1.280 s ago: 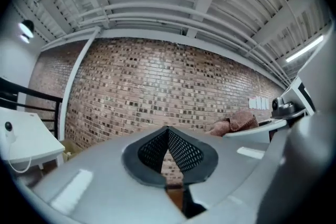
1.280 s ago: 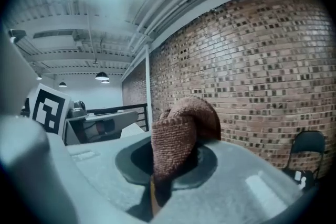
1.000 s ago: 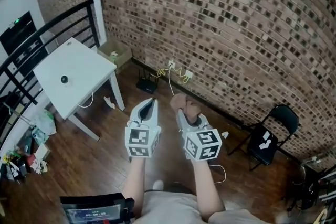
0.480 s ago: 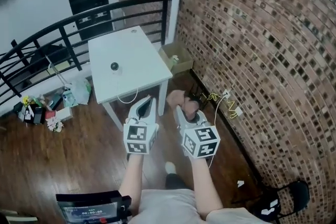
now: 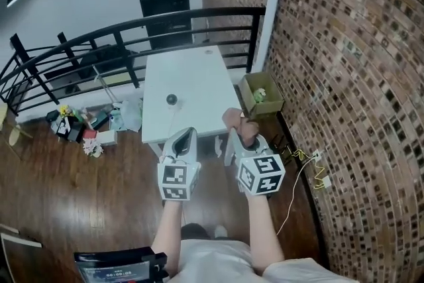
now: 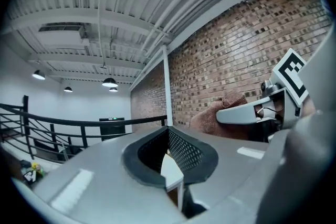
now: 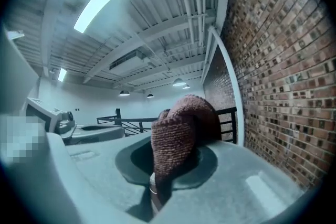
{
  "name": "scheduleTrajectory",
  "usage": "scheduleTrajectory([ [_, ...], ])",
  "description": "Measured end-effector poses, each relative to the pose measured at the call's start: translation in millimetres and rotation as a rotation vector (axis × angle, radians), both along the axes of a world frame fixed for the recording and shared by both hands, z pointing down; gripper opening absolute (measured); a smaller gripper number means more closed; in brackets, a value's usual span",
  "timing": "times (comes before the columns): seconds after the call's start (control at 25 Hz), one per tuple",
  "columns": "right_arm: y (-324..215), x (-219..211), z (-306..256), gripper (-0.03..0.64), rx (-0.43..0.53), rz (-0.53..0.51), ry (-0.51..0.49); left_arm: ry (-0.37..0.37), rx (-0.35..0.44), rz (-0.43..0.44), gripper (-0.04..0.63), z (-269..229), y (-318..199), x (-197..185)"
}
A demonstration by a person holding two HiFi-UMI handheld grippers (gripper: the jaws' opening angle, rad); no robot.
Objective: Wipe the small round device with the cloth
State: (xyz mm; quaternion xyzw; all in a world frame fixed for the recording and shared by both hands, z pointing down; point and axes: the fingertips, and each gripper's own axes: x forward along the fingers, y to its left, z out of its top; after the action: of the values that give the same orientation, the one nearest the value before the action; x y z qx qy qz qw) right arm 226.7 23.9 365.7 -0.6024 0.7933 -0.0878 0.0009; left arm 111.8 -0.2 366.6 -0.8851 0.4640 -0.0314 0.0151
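- Left gripper (image 5: 187,132): jaws pressed together, nothing between them, pointing level toward the white table (image 5: 199,73).
- Right gripper (image 5: 240,134), just beside the left one, is pinching the cloth (image 5: 236,121).
- The cloth is a reddish-brown knit, bunched up. Its long axis runs up out of the right gripper's jaws, then the top folds over and droops ahead of the tips.
- In the right gripper view the cloth fills the middle, pinched at its lower end where the two jaws meet.
- The small round device (image 5: 171,99) sits on the table, ahead of both grippers and well apart from them.
- It lies a little left of the line the left gripper points along, and further left of the right gripper and the cloth.
- From here it reads as a dark round dot, so I can't tell which way it faces or make out any long axis.
- The table's long side runs away from the grippers, toward the black railing (image 5: 132,33).
- Off to the right gripper's right: a cardboard box (image 5: 261,95) on the floor against the brick wall (image 5: 358,76).
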Motion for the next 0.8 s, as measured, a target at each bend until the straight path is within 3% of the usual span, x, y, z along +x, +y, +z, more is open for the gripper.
scheduleTrajectory([
  [0.2,-60,-31,19,0.026,-0.031,-0.121,0.046,-0.007,-0.043,-0.139,0.018,17,-53,-37],
  [0.4,-130,-80,32,0.025,-0.027,-0.235,0.053,0.016,-0.039,-0.208,0.018,28,-120,-71],
  [0.8,-305,-137,27,0.026,-0.027,-0.247,0.073,0.027,-0.049,-0.197,0.018,34,-285,-127],
])
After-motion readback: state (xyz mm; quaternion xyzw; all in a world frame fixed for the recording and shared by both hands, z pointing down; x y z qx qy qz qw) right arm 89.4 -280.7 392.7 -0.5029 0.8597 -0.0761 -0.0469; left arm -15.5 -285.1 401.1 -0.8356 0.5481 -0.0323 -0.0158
